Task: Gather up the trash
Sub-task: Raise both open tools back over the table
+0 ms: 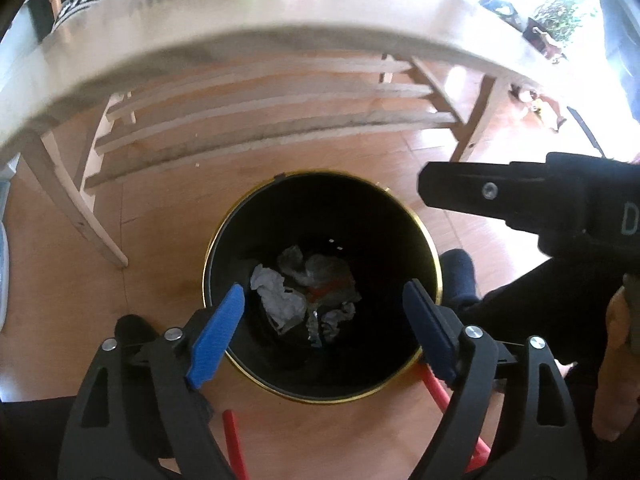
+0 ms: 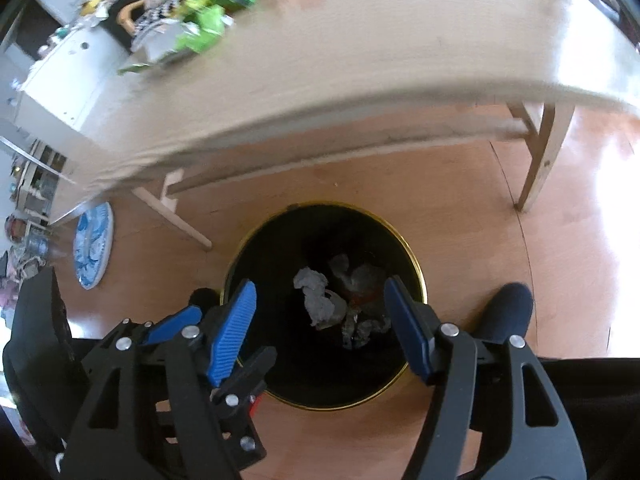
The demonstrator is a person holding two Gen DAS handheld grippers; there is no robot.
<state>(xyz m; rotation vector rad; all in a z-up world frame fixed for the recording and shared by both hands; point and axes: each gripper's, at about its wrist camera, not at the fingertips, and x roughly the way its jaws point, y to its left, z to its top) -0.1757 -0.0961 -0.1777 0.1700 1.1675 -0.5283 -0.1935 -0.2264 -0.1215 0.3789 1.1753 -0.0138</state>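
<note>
The table (image 1: pixel 280 28) overhangs the floor, with the black bin (image 1: pixel 424 240) set just in front of it, evidently within reach for clearing. Green wrappers (image 2: pixel 200 28) lie on the tabletop, judged uncollected. Both tools hang above the bin mouth, pointing steeply down. The left gripper (image 1: pixel 324 312) has its jaws spread, nothing between them; the right gripper (image 2: pixel 320 312) likewise stands spread and empty. The crumpled trash (image 1: pixel 304 292) lies at the bin bottom, well below both sets of jaws.
</note>
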